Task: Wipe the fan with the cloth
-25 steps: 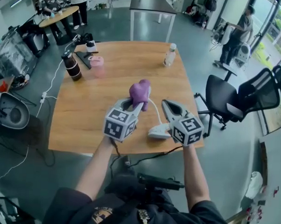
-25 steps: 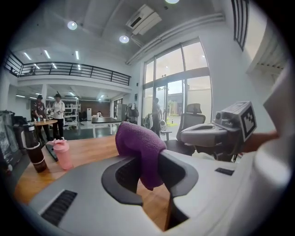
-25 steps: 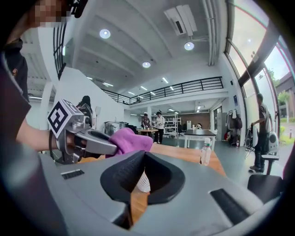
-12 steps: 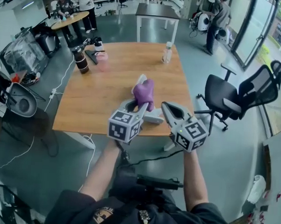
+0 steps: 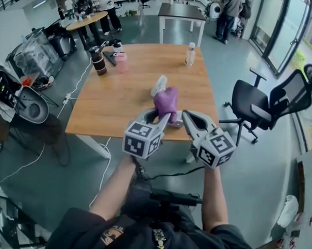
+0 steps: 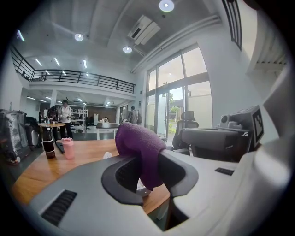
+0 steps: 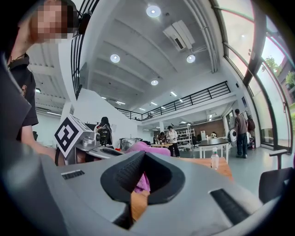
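Purple cloth point(image 5: 166, 102), a single piece, sits bunched in the left claw point(image 5: 157, 118), which is clamped on it above the near edge of the wooden surface point(image 5: 121, 102). One white fan point(image 5: 158, 86) lies on that surface just beyond the cloth. The right claw point(image 5: 190, 119) is closed and empty, held about level beside the left, with both forearms stretched forward.

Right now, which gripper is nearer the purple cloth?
Left. The left gripper is shut on the purple cloth, which bunches up above its jaws. The right gripper is shut and empty, alongside on the cloth's right.
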Available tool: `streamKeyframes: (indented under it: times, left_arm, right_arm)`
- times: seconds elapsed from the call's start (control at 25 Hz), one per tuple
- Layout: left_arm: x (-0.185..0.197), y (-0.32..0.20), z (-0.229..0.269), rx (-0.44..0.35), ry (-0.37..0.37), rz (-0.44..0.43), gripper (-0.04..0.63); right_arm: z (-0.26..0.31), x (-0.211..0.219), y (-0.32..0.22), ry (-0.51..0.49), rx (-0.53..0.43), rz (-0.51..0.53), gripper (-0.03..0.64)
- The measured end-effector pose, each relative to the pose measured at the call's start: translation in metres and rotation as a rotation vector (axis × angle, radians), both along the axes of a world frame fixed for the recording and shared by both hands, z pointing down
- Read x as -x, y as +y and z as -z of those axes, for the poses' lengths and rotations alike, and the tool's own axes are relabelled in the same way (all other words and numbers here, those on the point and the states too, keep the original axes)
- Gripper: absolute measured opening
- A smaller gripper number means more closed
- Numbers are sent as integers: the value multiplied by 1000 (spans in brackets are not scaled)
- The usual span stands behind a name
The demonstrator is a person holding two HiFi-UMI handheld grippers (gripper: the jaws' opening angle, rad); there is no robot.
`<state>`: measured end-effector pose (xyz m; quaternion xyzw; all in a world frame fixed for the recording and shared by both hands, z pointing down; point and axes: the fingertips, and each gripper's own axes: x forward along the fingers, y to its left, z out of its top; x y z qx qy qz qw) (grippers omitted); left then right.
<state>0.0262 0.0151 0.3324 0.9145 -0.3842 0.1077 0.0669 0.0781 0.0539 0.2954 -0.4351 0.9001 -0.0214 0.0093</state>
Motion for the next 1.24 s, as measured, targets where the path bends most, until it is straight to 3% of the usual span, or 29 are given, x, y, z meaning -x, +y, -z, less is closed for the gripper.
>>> streamKeyframes:
  times: [0.72,1.24]
  left_arm:
    - [17,27,12,-28,14,5,92]
    - [8,34,19,-45,22,-18,92]
  right_arm:
    - [9,15,28,14,-15,-1,-3]
    - [8,12,33,5,-23,6,-3]
